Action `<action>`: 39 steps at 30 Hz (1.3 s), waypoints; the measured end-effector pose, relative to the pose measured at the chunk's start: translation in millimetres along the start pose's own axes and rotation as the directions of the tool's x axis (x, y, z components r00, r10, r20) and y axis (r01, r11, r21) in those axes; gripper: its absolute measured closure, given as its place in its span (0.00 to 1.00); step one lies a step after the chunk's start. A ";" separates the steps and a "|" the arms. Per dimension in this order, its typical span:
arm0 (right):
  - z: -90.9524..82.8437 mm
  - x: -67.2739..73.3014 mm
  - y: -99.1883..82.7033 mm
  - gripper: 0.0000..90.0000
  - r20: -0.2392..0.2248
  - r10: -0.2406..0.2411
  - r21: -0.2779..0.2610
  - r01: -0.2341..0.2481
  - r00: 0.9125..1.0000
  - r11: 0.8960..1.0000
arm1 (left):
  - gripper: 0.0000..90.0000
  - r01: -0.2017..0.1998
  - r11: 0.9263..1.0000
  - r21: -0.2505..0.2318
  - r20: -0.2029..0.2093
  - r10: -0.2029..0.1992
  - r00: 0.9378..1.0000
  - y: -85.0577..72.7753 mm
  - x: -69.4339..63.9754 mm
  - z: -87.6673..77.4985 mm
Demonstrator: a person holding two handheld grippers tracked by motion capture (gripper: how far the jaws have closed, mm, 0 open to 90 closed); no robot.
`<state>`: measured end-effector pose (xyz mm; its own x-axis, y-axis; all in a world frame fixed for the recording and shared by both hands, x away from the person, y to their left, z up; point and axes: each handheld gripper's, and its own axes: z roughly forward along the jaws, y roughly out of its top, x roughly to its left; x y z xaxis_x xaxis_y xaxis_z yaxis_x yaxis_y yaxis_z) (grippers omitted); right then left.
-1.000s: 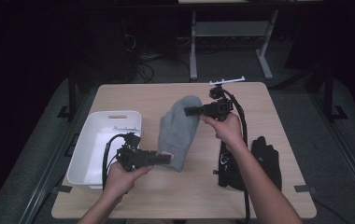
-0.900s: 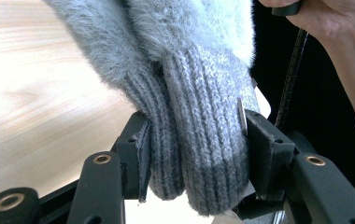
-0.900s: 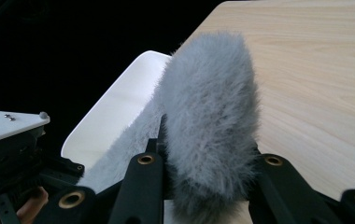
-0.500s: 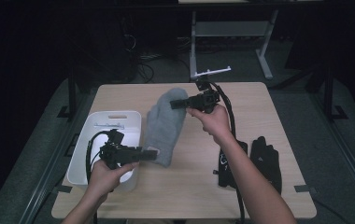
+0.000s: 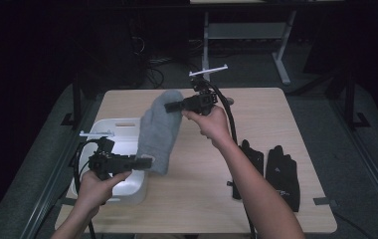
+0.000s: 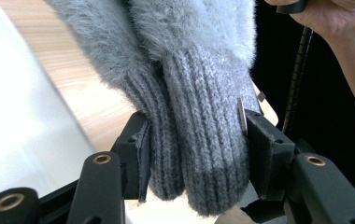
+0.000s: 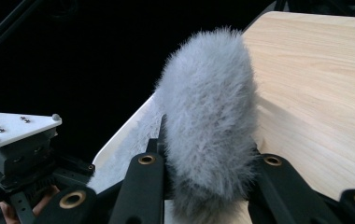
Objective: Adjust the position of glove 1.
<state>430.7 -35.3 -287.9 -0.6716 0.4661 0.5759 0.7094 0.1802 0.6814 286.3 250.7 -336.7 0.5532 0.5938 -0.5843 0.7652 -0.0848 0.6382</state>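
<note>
A pair of grey woolly mittens (image 5: 158, 130) is held stretched in the air between two hand-held grippers, above the left part of a wooden table (image 5: 276, 107) and partly over a white bin (image 5: 108, 128). The left gripper (image 5: 144, 161) is clamped on the ribbed cuffs (image 6: 199, 154), both cuffs being pinched side by side between its jaws. The right gripper (image 5: 169, 106) is closed on the fluffy fingertip end (image 7: 210, 126), which bulges out past the jaws. A pair of black gloves (image 5: 269, 169) is seen lying flat on the table to the right, well apart from the mittens. Several slips could be expected from here. The smaller cuff sits near the edge of the left pad, so it could be pulled free if the two grippers are drawn further apart. The fluffy end is soft and compressible, so the grip there could be lost under a tug. If either end is released too soon, one mitten could be dropped beside the bin rather than into it.
</note>
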 end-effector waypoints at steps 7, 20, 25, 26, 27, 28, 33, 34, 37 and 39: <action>15.9 5.6 6.4 0.81 -0.042 0.006 -0.004 -0.006 0.999 1.000 | 0.53 0.009 1.000 -0.014 -0.017 -0.009 1.000 -1.7 5.5 -14.4; 40.3 12.6 12.0 0.81 -0.079 0.011 0.008 -0.010 0.997 1.000 | 0.53 0.022 0.999 -0.023 -0.043 -0.023 0.999 -6.6 17.4 -34.4; 53.0 15.4 13.7 0.81 -0.093 0.006 0.014 -0.005 0.996 1.000 | 0.53 0.029 0.999 -0.024 -0.053 -0.031 0.998 -9.5 23.2 -43.3; 58.0 16.9 14.1 0.81 -0.099 0.008 0.016 -0.007 0.995 1.000 | 0.53 0.033 0.999 -0.027 -0.056 -0.034 0.998 -10.6 24.8 -44.9; 58.0 16.9 14.1 0.81 -0.099 0.008 0.016 -0.007 0.995 1.000 | 0.53 0.033 0.999 -0.025 -0.058 -0.035 0.998 -11.3 26.0 -45.9; 59.6 17.4 14.2 0.81 -0.097 0.010 0.020 -0.008 0.995 1.000 | 0.53 0.035 0.999 -0.022 -0.060 -0.036 0.998 -12.3 28.4 -47.6; 72.1 19.2 14.6 0.81 -0.106 0.008 0.031 -0.005 0.994 0.999 | 0.53 0.049 0.998 -0.026 -0.071 -0.051 0.996 -16.2 34.6 -53.9; 73.7 19.3 14.7 0.81 -0.109 0.009 0.034 -0.005 0.994 0.999 | 0.53 0.051 0.998 -0.029 -0.074 -0.053 0.996 -16.9 35.5 -55.1; 80.6 20.8 14.9 0.81 -0.115 0.011 0.040 -0.006 0.993 0.999 | 0.53 0.055 0.998 -0.028 -0.078 -0.057 0.995 -19.5 39.0 -58.8; 84.1 21.7 15.0 0.81 -0.117 0.013 0.042 -0.008 0.993 0.999 | 0.53 0.066 0.997 -0.031 -0.082 -0.068 0.994 -21.2 41.0 -60.2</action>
<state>444.7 50.4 -303.2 -0.6830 0.3634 0.6336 0.7229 0.2127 0.6574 272.8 325.0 -344.0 0.4706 0.6621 -0.5832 0.7894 -0.0207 0.6135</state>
